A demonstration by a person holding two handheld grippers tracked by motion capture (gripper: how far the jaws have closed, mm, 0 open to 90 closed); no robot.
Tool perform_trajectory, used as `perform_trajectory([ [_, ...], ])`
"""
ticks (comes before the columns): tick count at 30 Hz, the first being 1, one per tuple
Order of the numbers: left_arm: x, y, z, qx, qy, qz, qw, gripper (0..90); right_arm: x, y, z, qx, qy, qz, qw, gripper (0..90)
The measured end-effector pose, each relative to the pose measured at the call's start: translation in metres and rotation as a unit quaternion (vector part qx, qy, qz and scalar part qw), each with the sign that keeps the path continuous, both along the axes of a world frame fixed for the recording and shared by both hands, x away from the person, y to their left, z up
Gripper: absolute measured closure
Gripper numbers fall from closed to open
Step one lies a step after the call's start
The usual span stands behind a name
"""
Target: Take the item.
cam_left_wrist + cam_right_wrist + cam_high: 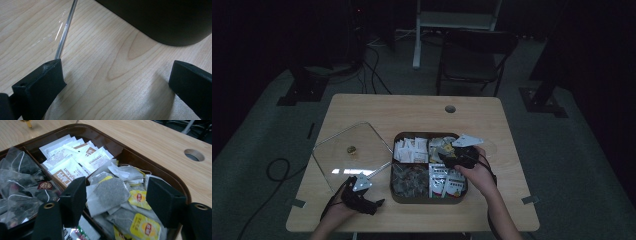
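The right gripper [116, 200] hangs over the far right compartment of the brown tray [427, 200], its jaws set fairly wide apart with a flat paper tea bag [110, 192] lying in the gap between them. The pads do not press on the tea bag, and nothing is gripped. In the high view the right gripper [451, 156] sits above the same compartment, with its grey plate on top and the person's right hand [479, 175] behind it. The tea bags in this compartment carry yellow tags [146, 228] with a red emblem; the lettering on them is too small to read. The far left compartment holds white sachets [75, 157] printed in brown; the word on the nearest one reads roughly as "Twinings", upside down and partly hidden, so the reading is uncertain. The near left compartment holds clear mesh tea bags [20, 180], one with a dark red round tag [45, 185] whose text is illegible. The left gripper [115, 82] rests low over the bare wooden table [100, 62], just beside the dark outer wall of the tray, its jaws wide open and empty. The edge of the clear lid [65, 28] runs up to its left jaw. In the high view the clear lid [347, 150] lies flat on the table left of the tray.
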State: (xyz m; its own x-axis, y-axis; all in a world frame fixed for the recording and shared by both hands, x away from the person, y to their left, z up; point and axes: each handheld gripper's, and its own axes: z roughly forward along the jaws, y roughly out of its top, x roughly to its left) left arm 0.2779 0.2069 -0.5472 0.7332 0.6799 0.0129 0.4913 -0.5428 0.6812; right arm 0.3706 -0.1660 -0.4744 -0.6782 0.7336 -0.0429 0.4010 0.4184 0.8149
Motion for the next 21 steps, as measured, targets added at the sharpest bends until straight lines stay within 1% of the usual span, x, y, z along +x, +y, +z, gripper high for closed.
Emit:
perform_trajectory([
  [1,0.0,0.0,0.0,0.0,0.0,0.0,1.0,0.5,0.004,0.002,-0.002,0.001,0.006,0.004,1.0,32.7],
  [3,0.0,0.0,0.0,0.0,0.0,0.0,1.0,0.5,0.006,0.003,-0.003,-0.001,0.008,0.007,0.9999,32.7],
  [5,0.0,0.0,0.0,0.0,0.0,0.0,1.0,0.5,0.011,0.007,-0.007,-0.008,0.018,0.012,0.9997,32.7],
  [10,0.0,0.0,0.0,0.001,0.001,0.0,1.0,0.5,0.018,0.009,-0.011,-0.018,0.027,0.015,0.9994,33.6],
  [14,0.0,0.0,0.0,0.001,0.0,0.0,1.0,0.5,0.022,0.01,-0.015,-0.024,0.034,0.015,0.999,33.9],
  [17,0.0,0.0,0.0,0.001,0.0,0.0,1.0,0.5,0.024,0.01,-0.018,-0.014,0.042,0.019,0.9988,34.7],
  [18,0.0,0.0,0.0,0.001,0.0,0.0,1.0,0.5,0.024,0.01,-0.019,-0.017,0.041,0.021,0.9988,34.7],
  [21,0.0,0.0,0.0,0.001,0.0,0.0,1.0,0.5,0.025,0.011,-0.021,-0.024,0.047,0.021,0.9984,34.8],
])
